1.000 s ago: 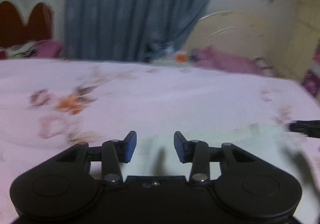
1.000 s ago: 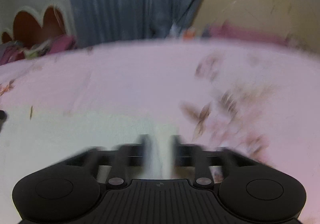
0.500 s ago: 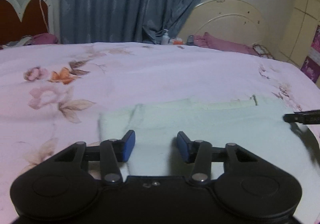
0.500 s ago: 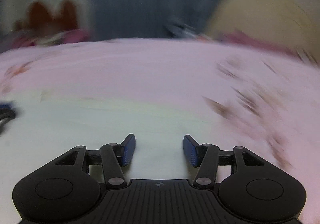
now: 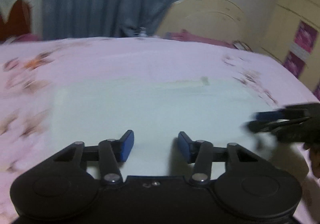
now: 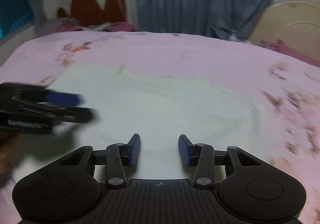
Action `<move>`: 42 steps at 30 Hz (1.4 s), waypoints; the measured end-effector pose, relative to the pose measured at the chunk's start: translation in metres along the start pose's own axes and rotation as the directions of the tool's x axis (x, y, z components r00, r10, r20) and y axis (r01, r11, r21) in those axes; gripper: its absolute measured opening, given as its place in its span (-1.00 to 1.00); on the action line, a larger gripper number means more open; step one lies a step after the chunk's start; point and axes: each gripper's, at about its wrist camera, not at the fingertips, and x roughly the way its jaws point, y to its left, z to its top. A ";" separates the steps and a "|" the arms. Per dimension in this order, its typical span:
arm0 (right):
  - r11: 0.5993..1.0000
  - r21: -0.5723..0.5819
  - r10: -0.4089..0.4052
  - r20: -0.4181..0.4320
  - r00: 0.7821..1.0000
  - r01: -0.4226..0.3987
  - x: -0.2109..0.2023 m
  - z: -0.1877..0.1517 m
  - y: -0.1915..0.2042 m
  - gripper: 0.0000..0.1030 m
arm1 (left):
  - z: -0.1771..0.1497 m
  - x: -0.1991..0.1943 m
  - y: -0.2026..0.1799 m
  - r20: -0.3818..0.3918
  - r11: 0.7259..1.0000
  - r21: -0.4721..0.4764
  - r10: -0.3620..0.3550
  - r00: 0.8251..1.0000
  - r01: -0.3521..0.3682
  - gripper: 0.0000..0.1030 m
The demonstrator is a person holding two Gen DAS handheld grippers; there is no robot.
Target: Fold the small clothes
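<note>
A pale mint-white garment (image 5: 152, 108) lies flat on the pink floral bed sheet (image 5: 120, 58); it also shows in the right wrist view (image 6: 160, 104). My left gripper (image 5: 155, 146) is open and empty above the garment's near edge. My right gripper (image 6: 159, 149) is open and empty above the garment's near part. The right gripper shows blurred at the right edge of the left wrist view (image 5: 284, 122). The left gripper shows blurred at the left of the right wrist view (image 6: 50, 108).
A blue-grey curtain (image 5: 108, 0) hangs behind the bed. A red and white headboard (image 6: 96, 8) stands at the far left. A cream headboard (image 5: 208, 18) and pink bedding (image 5: 196, 39) lie at the far right. The bed's right edge (image 5: 304, 88) is near.
Both grippers have shifted over the garment and come closer together; each now shows larger in the other's view. The right gripper's jaws opened about a second ago and stay open.
</note>
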 end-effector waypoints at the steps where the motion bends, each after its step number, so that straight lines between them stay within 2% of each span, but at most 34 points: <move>1: 0.999 0.029 -0.043 -0.007 0.999 0.043 -0.001 -0.001 -0.014 -0.19 | -0.003 -0.004 0.009 -0.001 1.000 -0.005 0.016 1.000 -0.016 -0.18; 3: 0.994 0.079 -0.067 -0.021 0.997 0.069 -0.009 -0.008 -0.032 -0.20 | 0.000 -0.012 0.010 -0.010 0.999 0.008 0.048 0.999 -0.048 -0.19; 5: 0.995 0.060 -0.076 -0.019 0.997 0.077 -0.016 -0.004 -0.025 -0.20 | 0.005 -0.023 -0.003 0.004 0.997 0.040 0.059 0.998 -0.060 -0.10; 8: 1.000 -0.003 0.019 0.043 0.999 -0.019 -0.030 0.003 0.010 -0.20 | -0.002 -0.034 -0.037 0.018 0.996 0.095 0.003 1.000 -0.005 -0.09; 10: 0.995 -0.086 0.051 0.016 0.999 -0.050 -0.022 0.004 0.037 -0.20 | -0.005 -0.021 -0.058 -0.024 0.991 0.136 -0.006 1.000 0.009 -0.08; 12: 0.989 -0.145 0.012 -0.061 0.998 -0.020 -0.004 -0.003 0.052 -0.20 | -0.013 -0.008 -0.066 -0.068 0.986 0.169 0.019 0.998 -0.008 -0.02; 16: 0.994 -0.106 -0.017 -0.043 0.999 0.013 -0.013 -0.006 0.044 -0.20 | -0.016 -0.030 -0.064 -0.035 0.986 0.166 0.026 0.999 -0.020 -0.06; 19: 0.994 -0.094 0.051 -0.014 0.999 -0.052 -0.037 -0.012 0.050 -0.20 | -0.030 -0.047 -0.073 -0.028 0.987 0.160 -0.020 0.999 0.025 -0.06; 22: 0.980 -0.175 0.092 -0.041 0.995 -0.098 -0.050 -0.032 0.079 -0.21 | -0.049 -0.055 -0.086 -0.040 0.987 0.156 -0.034 0.999 0.040 -0.12; 26: 0.978 -0.189 0.072 -0.067 0.995 -0.084 -0.047 -0.055 0.093 -0.52 | -0.072 -0.063 -0.093 -0.067 0.991 0.129 -0.018 0.998 0.027 -0.15; 30: 0.983 -0.161 0.079 -0.066 0.995 -0.088 -0.054 -0.061 0.090 -0.53 | -0.085 -0.076 -0.096 -0.056 0.990 0.144 0.016 0.998 -0.008 -0.11; 32: 0.982 -0.176 0.056 -0.064 0.996 -0.066 -0.061 -0.062 0.088 -0.53 | -0.086 -0.082 -0.089 -0.038 0.989 0.136 0.057 0.998 -0.051 -0.11; 35: 0.987 -0.151 -0.054 -0.060 0.997 0.044 -0.072 -0.073 0.060 -0.53 | -0.092 -0.095 -0.058 -0.027 0.991 0.063 0.119 0.993 -0.117 -0.11; 37: 0.986 -0.131 -0.114 -0.079 0.990 0.103 -0.079 -0.082 0.035 -0.53 | -0.095 -0.102 -0.036 -0.029 0.991 0.016 0.136 0.990 -0.135 -0.13; 39: 0.991 -0.098 -0.105 -0.093 0.990 0.095 -0.084 -0.086 0.018 -0.53 | -0.095 -0.108 -0.025 -0.025 0.990 -0.020 0.138 0.990 -0.138 -0.25; 42: 0.995 -0.063 -0.083 -0.069 0.994 0.079 -0.095 -0.081 0.016 -0.53 | -0.090 -0.114 -0.026 -0.005 0.989 -0.050 0.142 0.990 -0.142 -0.26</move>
